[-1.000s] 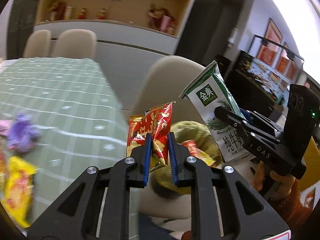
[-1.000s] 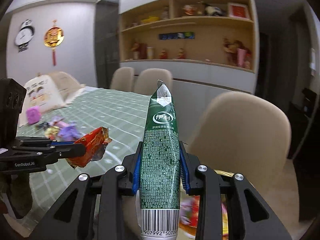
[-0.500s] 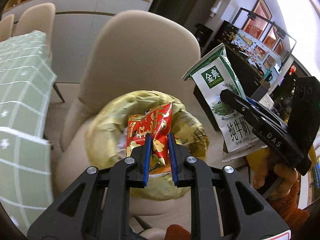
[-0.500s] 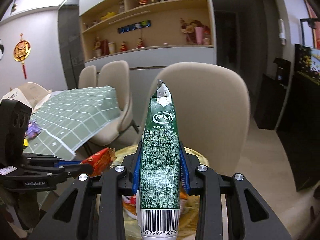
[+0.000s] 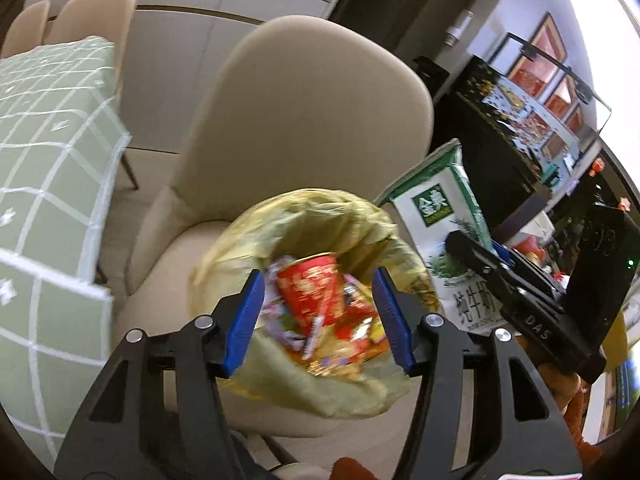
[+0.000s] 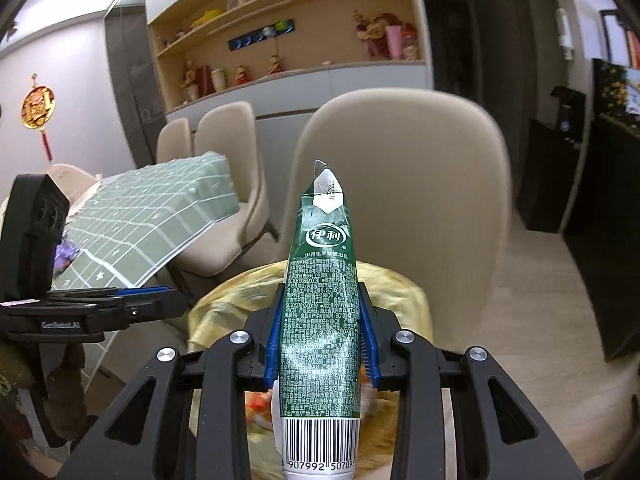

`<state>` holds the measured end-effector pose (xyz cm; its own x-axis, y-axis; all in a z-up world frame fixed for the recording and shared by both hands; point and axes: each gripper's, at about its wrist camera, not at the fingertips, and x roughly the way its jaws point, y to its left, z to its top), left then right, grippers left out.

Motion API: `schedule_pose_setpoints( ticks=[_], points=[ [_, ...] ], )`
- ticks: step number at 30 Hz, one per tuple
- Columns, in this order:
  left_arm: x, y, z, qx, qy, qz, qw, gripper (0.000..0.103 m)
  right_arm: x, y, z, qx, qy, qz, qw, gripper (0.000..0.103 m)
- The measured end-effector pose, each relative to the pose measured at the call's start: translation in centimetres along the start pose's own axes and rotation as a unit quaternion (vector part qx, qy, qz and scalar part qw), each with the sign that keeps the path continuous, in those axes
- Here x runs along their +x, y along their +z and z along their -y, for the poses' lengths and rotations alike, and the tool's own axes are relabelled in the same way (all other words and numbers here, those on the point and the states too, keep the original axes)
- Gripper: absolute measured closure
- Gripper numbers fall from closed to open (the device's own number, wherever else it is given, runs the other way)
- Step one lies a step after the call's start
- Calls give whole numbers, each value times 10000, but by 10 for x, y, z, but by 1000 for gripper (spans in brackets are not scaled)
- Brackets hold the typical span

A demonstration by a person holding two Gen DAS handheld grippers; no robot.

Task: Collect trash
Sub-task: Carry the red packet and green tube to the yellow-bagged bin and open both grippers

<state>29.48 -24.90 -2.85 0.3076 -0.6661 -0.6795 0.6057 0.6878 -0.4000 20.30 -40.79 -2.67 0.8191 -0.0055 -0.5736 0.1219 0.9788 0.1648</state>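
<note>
A yellow trash bag sits open on a beige chair seat, with several wrappers inside. My left gripper hangs over its mouth, jaws opening, pads apart. A red wrapper lies blurred in the bag between the blue pads and touches neither. My right gripper is shut on a flattened green milk carton, held upright above the bag. The same carton and right gripper show at the right of the left wrist view. The left gripper appears at the left of the right wrist view.
The beige chair backs the bag. A table with a green checked cloth stands to the left, more chairs behind it. A shelf unit lines the far wall. Dark furniture stands at the right over wood floor.
Both grippers swung from the table to above the bag on the chair and sank. The left gripper's jaws spread and the red wrapper dropped into the bag. The right keeps the carton.
</note>
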Motion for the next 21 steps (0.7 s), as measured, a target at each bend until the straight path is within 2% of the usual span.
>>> schedule_pose_setpoints(
  ticks=[3,5,6,8,12,14,18,21],
  points=[
    [-13,-6,-10,-41,122,-3,9999,51,28,-4,-18,-232,30,-240,9994,72],
    [-25,-10,-16,-72,182,11,9998,51,57,-12,-28,-485,-47,-647,9967,72],
    [-31,-12,-19,-87,190,27,9998,51,76,-19,-30,-534,-31,-1036,9932,72],
    [-43,-17,-24,-79,241,65,9997,51,96,-29,-26,-465,-40,-1508,9875,72],
    [-63,-21,-30,-11,345,196,9992,50,119,-38,-21,-303,-162,-2145,9761,72],
    [-70,-22,-34,-32,348,259,9991,50,121,-38,-20,-164,-173,-2200,9752,72],
    [-84,-25,-42,-134,325,373,9987,49,108,-35,-23,-9,-238,-1984,9798,71],
    [-94,-27,-47,-186,344,426,9983,49,94,-33,-22,-70,-389,-1759,9836,48]
  ],
)
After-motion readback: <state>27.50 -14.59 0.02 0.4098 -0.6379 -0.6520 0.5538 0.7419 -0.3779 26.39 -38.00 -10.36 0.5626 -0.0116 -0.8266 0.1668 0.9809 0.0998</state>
